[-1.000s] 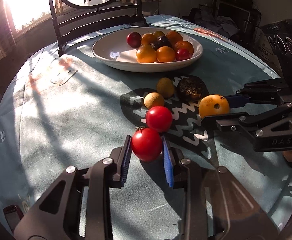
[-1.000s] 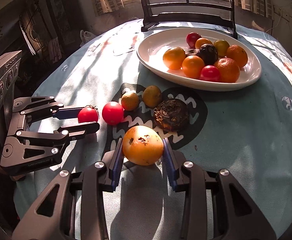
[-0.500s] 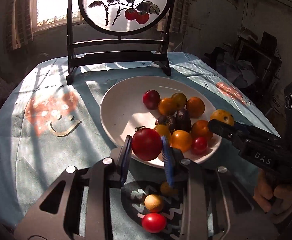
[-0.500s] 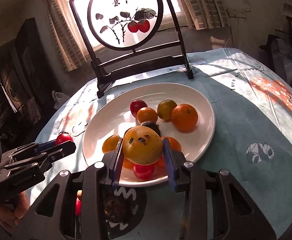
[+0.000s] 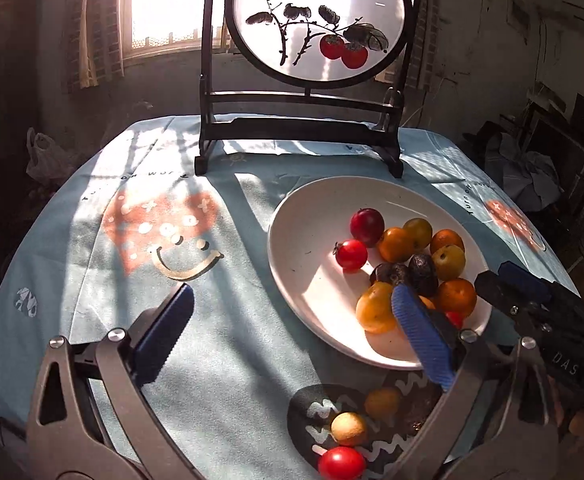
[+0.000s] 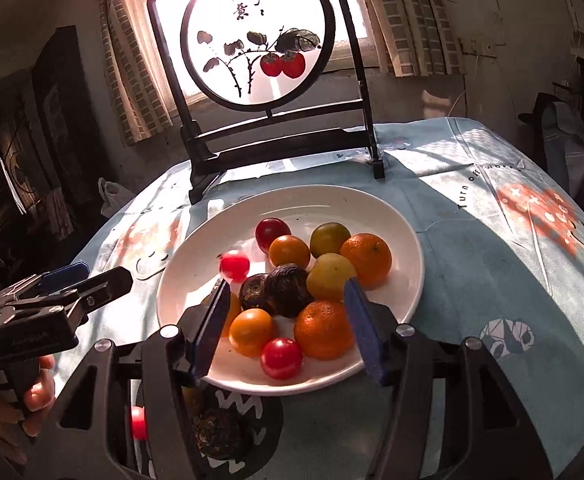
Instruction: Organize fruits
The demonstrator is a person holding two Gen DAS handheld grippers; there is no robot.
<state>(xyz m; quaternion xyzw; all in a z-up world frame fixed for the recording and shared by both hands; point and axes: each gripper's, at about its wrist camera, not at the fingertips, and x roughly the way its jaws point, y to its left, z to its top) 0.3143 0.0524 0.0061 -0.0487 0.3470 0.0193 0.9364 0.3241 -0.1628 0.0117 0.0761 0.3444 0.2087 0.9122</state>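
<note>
Hovering over white plate [image 6: 408, 264], both claws empty: left claw [image 5: 292, 336] jaws spread wide, right claw [image 6: 286, 322] jaws apart. Judged step: release done, red tomato [image 5: 351, 255] resting on plate's left side, stem end facing left; yellow fruit [image 6: 331, 276] in pile, roundish, no clear long axis. Next move likely: return to bench for leftovers on dark mat [image 5: 312, 412] — second tomato [image 5: 341, 463], small yellow fruit [image 5: 348, 429], dark wrinkled fruit [image 6: 216, 434]. Needs descent, jaws straddling one fruit.

Plate [image 6: 404, 240]: white, oval, holding oranges, red tomatoes, dark fruits.
Yellow fruit [image 6: 331, 276]: on plate, among oranges.
Loose tomato [image 5: 341, 463]: red, on dark mat near plate.
</note>
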